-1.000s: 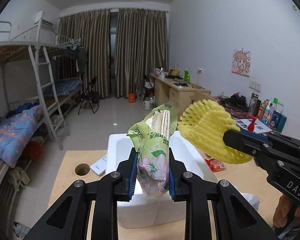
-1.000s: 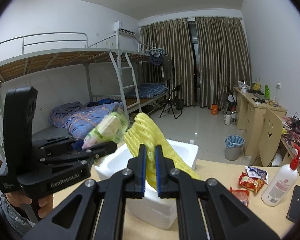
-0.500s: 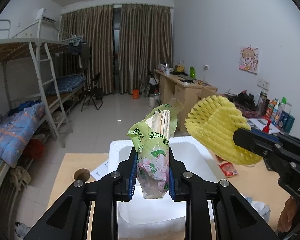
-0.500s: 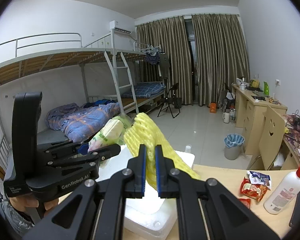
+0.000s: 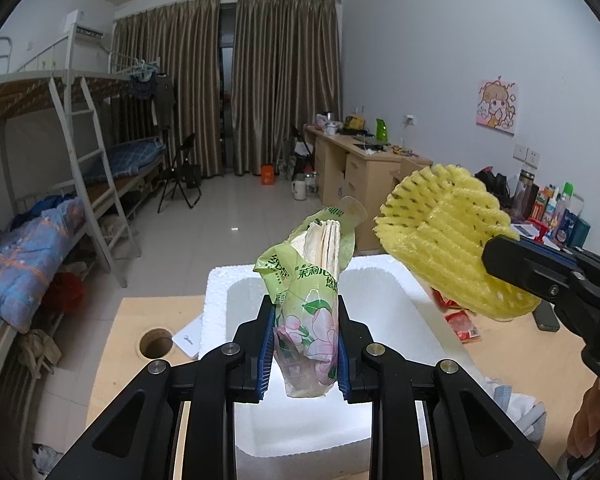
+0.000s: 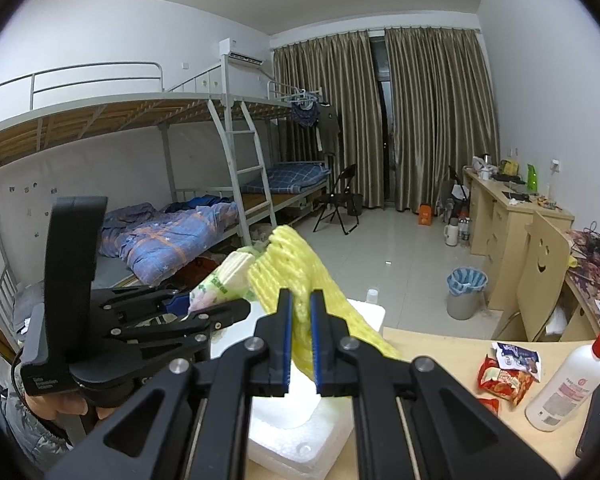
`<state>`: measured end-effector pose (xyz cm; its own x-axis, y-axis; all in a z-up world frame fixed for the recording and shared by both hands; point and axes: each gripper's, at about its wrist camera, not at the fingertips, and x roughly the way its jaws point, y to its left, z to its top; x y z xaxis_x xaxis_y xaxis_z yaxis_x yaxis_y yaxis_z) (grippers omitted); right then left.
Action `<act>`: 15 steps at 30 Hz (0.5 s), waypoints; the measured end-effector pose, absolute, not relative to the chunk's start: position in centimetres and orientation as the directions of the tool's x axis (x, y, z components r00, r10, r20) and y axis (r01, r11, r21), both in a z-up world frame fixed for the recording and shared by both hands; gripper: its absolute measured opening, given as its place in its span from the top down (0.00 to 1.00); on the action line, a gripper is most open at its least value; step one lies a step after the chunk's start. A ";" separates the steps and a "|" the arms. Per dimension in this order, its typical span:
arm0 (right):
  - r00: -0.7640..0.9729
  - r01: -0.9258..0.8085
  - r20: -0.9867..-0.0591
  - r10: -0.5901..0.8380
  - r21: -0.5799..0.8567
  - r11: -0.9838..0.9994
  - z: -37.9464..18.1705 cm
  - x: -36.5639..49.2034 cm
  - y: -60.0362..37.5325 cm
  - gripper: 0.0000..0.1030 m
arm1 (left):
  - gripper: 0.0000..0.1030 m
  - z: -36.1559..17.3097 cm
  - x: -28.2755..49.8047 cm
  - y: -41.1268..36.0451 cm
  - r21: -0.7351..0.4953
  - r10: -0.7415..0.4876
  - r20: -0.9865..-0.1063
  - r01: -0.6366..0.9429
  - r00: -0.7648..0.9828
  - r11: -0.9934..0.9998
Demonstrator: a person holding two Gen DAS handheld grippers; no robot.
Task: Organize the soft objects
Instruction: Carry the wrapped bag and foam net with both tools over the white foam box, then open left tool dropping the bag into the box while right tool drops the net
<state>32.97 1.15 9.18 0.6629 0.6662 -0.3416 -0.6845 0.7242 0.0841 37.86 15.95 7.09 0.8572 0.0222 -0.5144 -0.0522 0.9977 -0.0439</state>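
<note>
Left gripper [image 5: 305,344]: clamped on one tissue pack [image 5: 310,296], held upright above the foam box [image 5: 216,304].
Right gripper [image 6: 300,344]: pinched tight on one yellow foam net [image 6: 296,276], also over the box.
Just changed: both hands have drifted forward; the box opening now sits squarely beneath the pack, so a drop looks close.
Count, near to far: two grippers, two soft items held, one box, two snack packets [image 6: 506,378], one spray bottle [image 6: 566,386] on the table [image 5: 512,354].
</note>
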 end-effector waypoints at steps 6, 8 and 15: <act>0.667 -0.681 -0.336 0.666 0.088 0.727 9.4 33.2 1.0 0.90 | 0.72 6.6 38.2 15.7 -0.021 0.025 -0.527 -0.042 0.849 0.999; 0.670 -0.678 -0.334 0.663 0.088 0.730 9.4 33.3 0.9 0.90 | 0.64 6.6 38.4 15.6 -0.002 0.051 -0.524 -0.061 0.850 0.998; 0.687 -0.662 -0.326 0.650 0.089 0.744 9.3 32.9 0.9 0.90 | 0.12 7.0 38.0 16.2 0.002 0.095 -0.500 -0.109 0.861 0.994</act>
<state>32.89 0.86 9.33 0.6867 0.6500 -0.3256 -0.6621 0.7441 0.0891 38.01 16.18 7.01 0.8608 0.0949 -0.5001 -0.1086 0.9941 0.0017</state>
